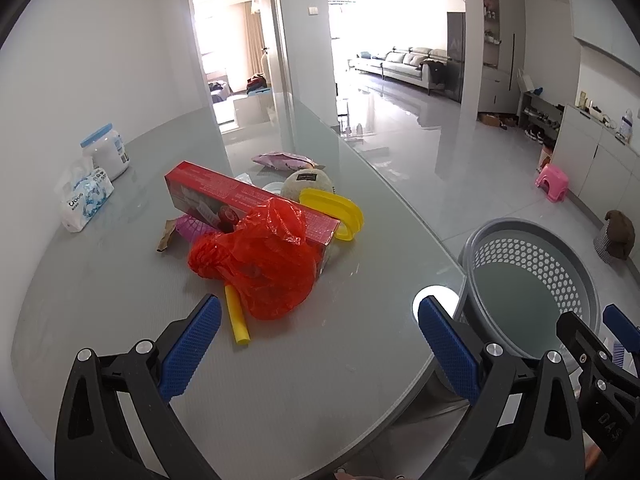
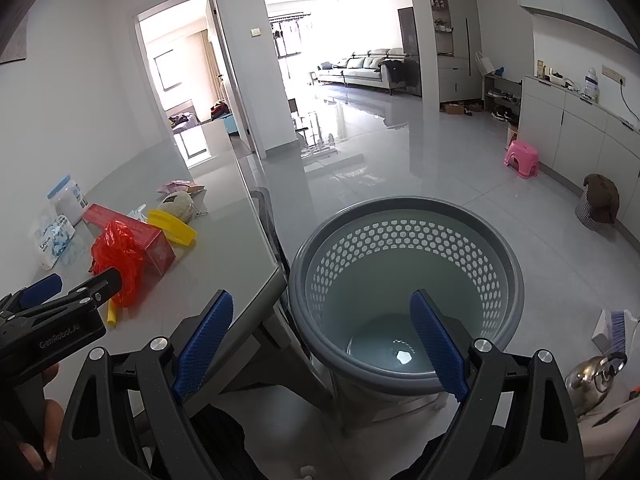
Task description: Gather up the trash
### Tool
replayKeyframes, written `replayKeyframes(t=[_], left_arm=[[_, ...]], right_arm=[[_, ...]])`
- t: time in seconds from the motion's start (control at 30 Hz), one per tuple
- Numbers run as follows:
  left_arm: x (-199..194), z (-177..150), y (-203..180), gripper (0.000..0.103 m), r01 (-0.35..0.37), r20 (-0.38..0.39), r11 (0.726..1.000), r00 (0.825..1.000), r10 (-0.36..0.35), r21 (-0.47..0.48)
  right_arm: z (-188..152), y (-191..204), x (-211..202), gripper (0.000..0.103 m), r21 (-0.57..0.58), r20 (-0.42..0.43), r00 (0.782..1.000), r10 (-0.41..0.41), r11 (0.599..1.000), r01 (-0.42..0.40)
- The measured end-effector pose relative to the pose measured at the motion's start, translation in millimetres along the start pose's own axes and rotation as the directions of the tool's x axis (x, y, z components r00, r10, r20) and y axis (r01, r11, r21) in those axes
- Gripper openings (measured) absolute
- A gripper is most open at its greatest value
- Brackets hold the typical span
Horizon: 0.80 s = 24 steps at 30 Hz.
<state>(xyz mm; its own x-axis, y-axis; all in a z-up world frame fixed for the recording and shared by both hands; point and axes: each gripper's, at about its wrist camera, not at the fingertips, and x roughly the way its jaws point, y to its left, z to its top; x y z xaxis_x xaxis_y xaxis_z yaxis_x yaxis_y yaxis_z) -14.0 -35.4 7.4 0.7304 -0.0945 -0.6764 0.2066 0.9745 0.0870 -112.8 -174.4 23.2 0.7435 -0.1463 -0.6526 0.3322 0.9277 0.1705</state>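
A pile of trash lies on the grey glass table [image 1: 120,300]: a crumpled red plastic bag [image 1: 260,264], a long red box [image 1: 248,204], a yellow foam tube [image 1: 236,320], a yellow plastic piece [image 1: 336,208], a purple wrapper [image 1: 280,160] and a beige round pouch [image 1: 308,184]. My left gripper [image 1: 316,328] is open and empty just in front of the red bag. A grey perforated basket [image 2: 404,280] stands on the floor beside the table. My right gripper [image 2: 320,328] is open and empty above the basket's near rim. The pile also shows in the right wrist view [image 2: 120,252].
A tissue pack [image 1: 84,196] and a white jar with a blue lid [image 1: 106,150] stand at the table's far left. A chair [image 2: 268,216] is tucked at the table's edge. A pink stool [image 2: 520,158], a kettle [image 2: 592,376] and cabinets [image 2: 580,132] are to the right.
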Motion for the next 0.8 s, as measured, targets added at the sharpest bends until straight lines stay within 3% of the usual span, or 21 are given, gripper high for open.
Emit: replayKeyframes(t=[0.8], left_arm=[[-2.3, -4.9, 9.5, 0.097, 0.005, 0.010, 1.000, 1.000, -0.005, -0.016]], right_arm=[[-2.3, 9.1, 1.1, 0.086, -0.010, -0.003, 1.000, 0.007, 1.000, -0.007]])
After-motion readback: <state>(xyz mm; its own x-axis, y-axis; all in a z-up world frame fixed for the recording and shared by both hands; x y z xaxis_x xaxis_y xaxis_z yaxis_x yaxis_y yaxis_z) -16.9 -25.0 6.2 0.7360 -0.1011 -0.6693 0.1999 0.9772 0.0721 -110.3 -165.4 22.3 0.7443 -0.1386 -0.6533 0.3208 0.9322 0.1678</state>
